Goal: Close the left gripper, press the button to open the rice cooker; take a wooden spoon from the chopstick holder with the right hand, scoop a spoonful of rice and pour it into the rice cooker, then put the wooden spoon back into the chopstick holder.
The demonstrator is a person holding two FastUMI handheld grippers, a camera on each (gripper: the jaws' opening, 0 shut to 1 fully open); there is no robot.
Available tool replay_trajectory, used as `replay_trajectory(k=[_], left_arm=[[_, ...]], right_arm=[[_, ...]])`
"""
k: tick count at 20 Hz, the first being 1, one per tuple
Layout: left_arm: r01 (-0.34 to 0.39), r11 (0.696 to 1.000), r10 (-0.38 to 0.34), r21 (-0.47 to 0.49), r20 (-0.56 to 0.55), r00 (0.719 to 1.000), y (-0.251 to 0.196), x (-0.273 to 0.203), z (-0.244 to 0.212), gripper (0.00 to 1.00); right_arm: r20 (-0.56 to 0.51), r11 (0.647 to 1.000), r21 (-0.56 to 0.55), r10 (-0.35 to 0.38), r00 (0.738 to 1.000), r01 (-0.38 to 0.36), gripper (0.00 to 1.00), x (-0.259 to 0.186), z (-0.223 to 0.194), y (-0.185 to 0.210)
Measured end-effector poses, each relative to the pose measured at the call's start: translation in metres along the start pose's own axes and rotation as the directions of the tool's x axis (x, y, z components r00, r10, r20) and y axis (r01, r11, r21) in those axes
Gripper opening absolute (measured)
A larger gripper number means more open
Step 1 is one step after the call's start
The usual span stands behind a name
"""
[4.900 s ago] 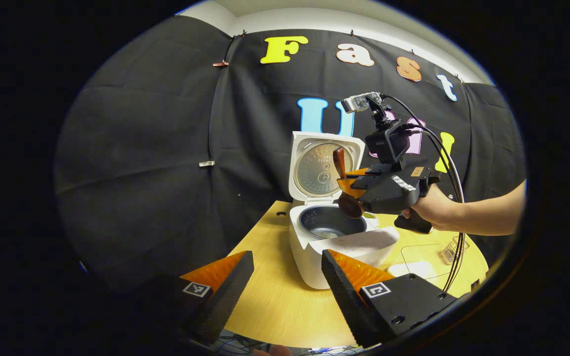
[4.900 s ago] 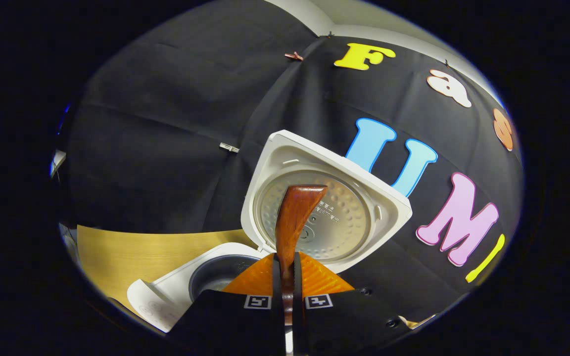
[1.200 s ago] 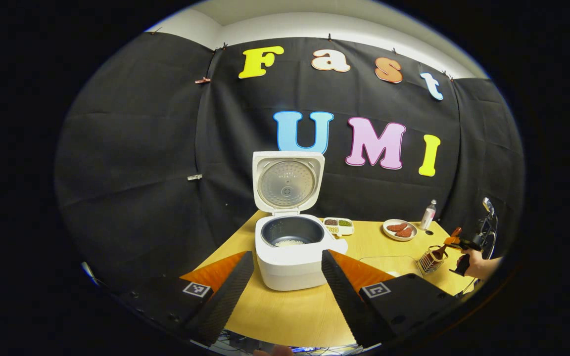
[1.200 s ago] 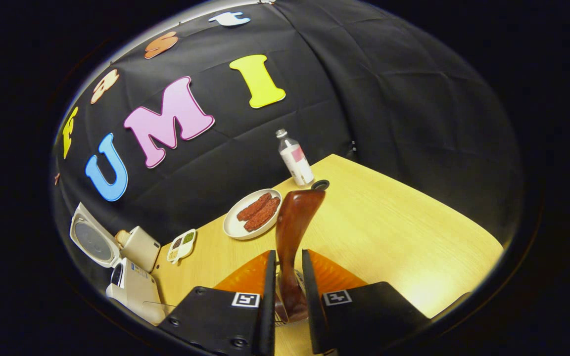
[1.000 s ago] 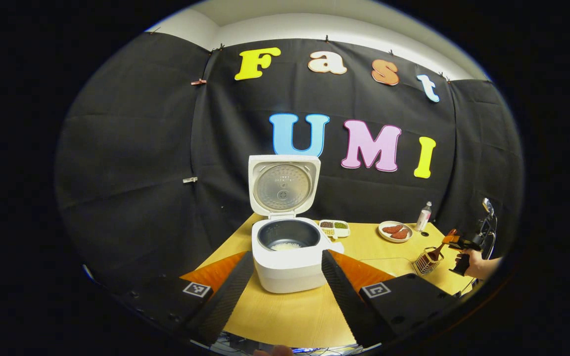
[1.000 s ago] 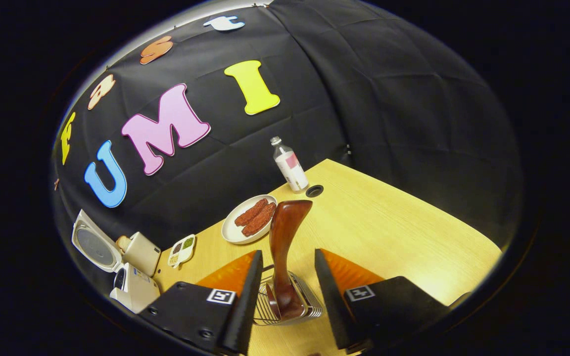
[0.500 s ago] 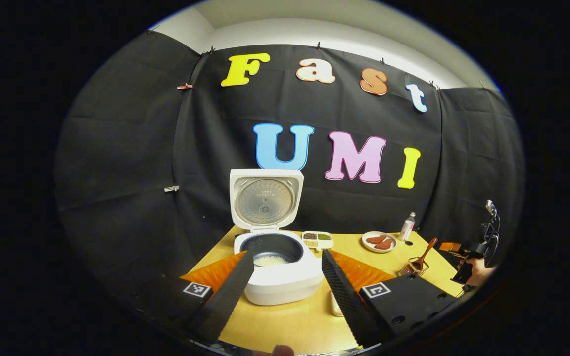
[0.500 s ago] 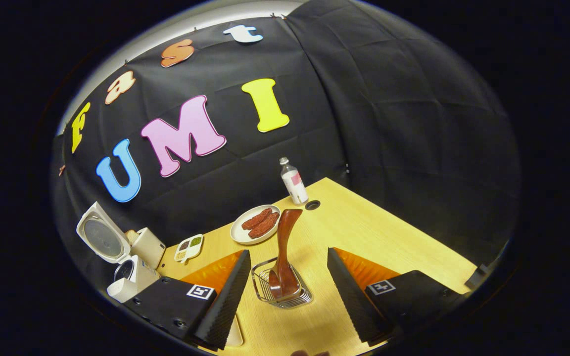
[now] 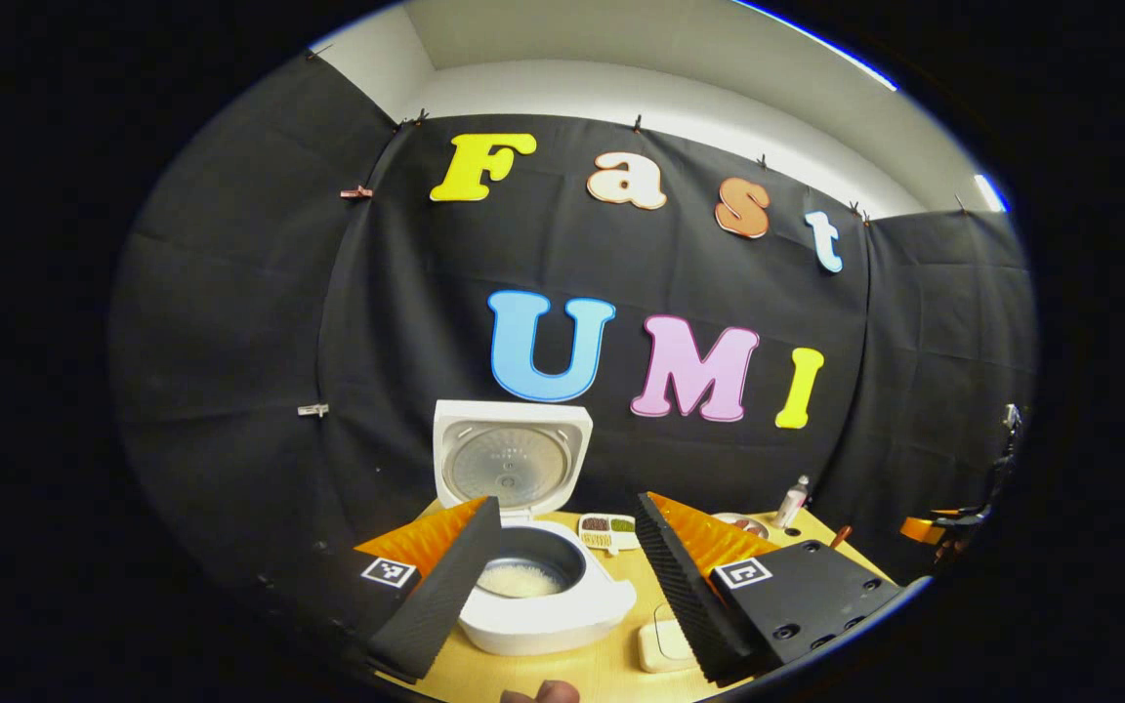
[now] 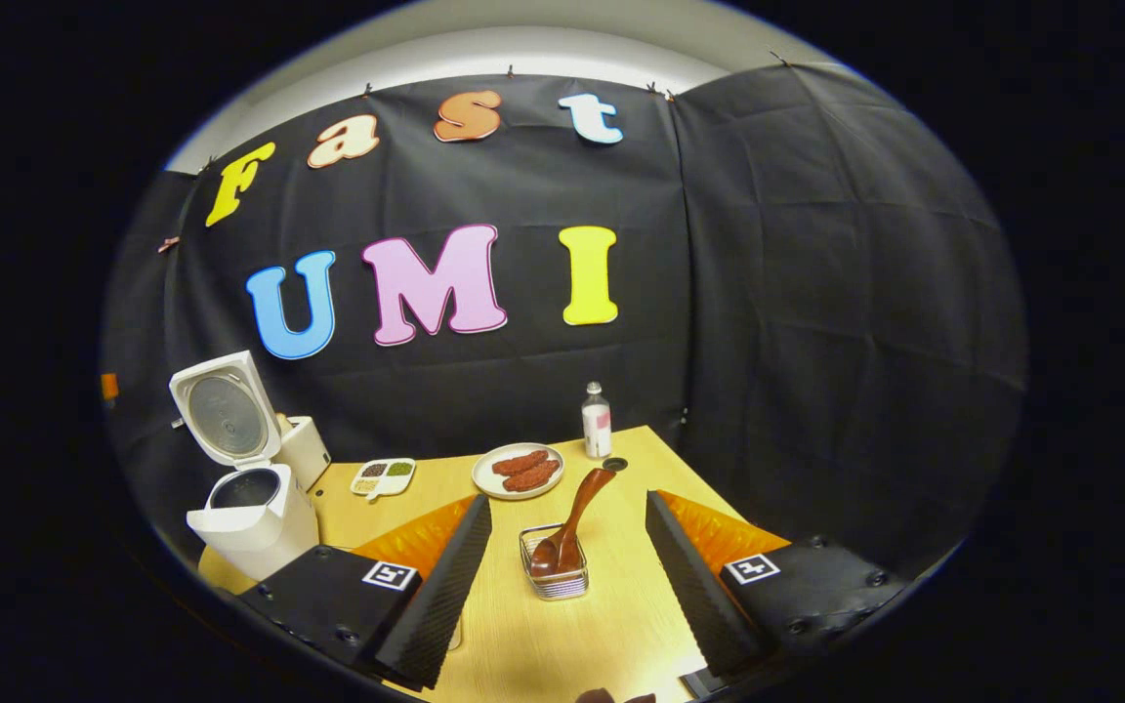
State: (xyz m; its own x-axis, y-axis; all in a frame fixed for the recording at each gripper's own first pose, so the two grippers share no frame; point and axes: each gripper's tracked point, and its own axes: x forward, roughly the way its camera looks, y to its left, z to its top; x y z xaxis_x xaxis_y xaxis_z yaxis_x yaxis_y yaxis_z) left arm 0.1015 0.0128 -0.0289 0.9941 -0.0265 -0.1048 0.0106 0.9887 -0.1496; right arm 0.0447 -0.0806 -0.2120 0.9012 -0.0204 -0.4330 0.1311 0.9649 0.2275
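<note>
while the wooden spoon (image 10: 570, 532) is leaning in the chopstick holder (image 10: 555, 578), the right gripper (image 10: 562, 566) and left gripper (image 9: 562, 576) are both gaping wide, gripping nothing, before the lid-up rice cooker (image 9: 533, 586).

I'm looking at a pale wood-grain table (image 10: 660, 469), smooth with a soft sheen. The wooden spoon (image 10: 574, 522) is dark and glossy, looks lacquered, sitting in a wire metal chopstick holder (image 10: 555, 576). The rice cooker (image 9: 543, 610) has a smooth white plastic shell, slightly glossy; the inside of its lid (image 9: 508, 467) is dull silvery metal, and the inner pot (image 9: 562, 552) is dark and matt with white grainy rice (image 9: 520, 581) in it. Behind, the booth wall (image 10: 816, 293) is matt black cloth, creased. I see a glazed white plate (image 10: 518, 471) and a clear plastic bottle (image 10: 597, 420). My finger pads (image 10: 440, 586) look ribbed and matt
</note>
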Motion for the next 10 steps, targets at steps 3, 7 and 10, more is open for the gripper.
replay_trajectory(k=[3,7,10], left_arm=[[0.014,0.999,-0.015,0.043,0.041,0.999,0.006,0.034,0.026,0.95],[0.016,0.993,-0.029,0.115,0.109,0.994,0.012,0.086,0.063,0.93],[0.008,0.988,-0.028,0.154,0.132,0.991,0.018,0.131,0.078,0.95]], right_arm=[[0.051,1.000,-0.016,0.014,0.999,-0.013,0.98,-0.025,0.021,0.018],[0.095,0.998,-0.063,0.011,0.995,-0.005,0.98,-0.045,0.034,0.029],[0.096,0.998,-0.070,0.001,0.995,0.006,0.98,-0.056,0.032,0.036]])
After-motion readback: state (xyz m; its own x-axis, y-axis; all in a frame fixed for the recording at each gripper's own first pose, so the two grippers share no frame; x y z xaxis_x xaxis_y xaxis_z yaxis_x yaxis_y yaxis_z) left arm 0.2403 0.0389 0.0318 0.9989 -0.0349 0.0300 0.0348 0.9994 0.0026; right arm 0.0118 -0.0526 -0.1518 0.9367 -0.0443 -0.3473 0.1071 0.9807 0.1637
